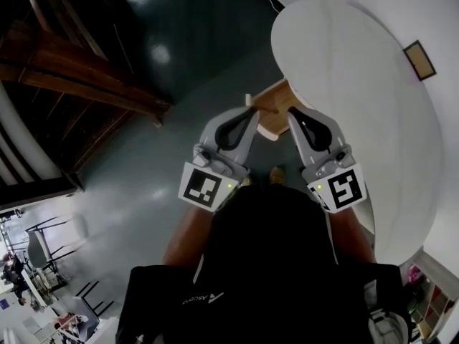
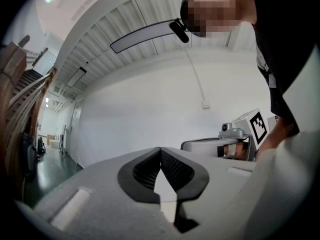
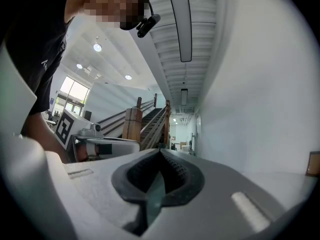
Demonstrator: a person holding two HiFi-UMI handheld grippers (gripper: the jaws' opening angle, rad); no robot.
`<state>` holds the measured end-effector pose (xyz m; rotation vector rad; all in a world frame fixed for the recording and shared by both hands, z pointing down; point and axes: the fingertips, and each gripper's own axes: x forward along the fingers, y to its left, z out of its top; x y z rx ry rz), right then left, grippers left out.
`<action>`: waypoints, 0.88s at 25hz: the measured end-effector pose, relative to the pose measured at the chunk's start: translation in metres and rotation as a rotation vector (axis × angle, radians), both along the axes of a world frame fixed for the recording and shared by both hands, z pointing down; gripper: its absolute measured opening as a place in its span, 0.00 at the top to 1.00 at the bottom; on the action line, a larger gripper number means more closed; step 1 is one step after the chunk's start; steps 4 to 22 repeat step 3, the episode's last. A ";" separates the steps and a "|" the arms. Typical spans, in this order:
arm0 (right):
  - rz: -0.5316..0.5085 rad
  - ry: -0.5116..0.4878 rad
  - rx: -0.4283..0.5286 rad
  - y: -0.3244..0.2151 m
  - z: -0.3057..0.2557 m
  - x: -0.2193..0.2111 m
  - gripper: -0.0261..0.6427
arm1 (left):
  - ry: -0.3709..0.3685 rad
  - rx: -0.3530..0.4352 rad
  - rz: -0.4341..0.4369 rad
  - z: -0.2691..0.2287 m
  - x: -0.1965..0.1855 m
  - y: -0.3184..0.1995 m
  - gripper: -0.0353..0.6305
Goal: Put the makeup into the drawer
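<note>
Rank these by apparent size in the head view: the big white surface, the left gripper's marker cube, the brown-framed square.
1. white surface, by far the largest
2. marker cube on the left gripper; it is nearest the camera, which enlarges it
3. brown-framed square

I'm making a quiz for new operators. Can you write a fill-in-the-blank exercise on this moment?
1. The left tongs are ___, not open.
2. The right tongs grip ___.
3. The wooden staircase stands on the person's ___ side.

Missing words: shut; nothing; left.
</note>
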<state>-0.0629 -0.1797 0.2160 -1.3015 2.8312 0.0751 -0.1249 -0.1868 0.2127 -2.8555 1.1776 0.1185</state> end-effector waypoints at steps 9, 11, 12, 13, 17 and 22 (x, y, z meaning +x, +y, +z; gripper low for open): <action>0.002 -0.001 0.002 0.001 0.000 0.001 0.96 | -0.002 0.004 0.001 0.000 0.000 0.000 0.93; 0.002 -0.001 0.002 0.001 0.000 0.001 0.96 | -0.002 0.004 0.001 0.000 0.000 0.000 0.93; 0.002 -0.001 0.002 0.001 0.000 0.001 0.96 | -0.002 0.004 0.001 0.000 0.000 0.000 0.93; 0.002 -0.001 0.002 0.001 0.000 0.001 0.96 | -0.002 0.004 0.001 0.000 0.000 0.000 0.93; 0.002 -0.001 0.002 0.001 0.000 0.001 0.96 | -0.002 0.004 0.001 0.000 0.000 0.000 0.93; 0.002 -0.001 0.002 0.001 0.000 0.001 0.96 | -0.002 0.004 0.001 0.000 0.000 0.000 0.93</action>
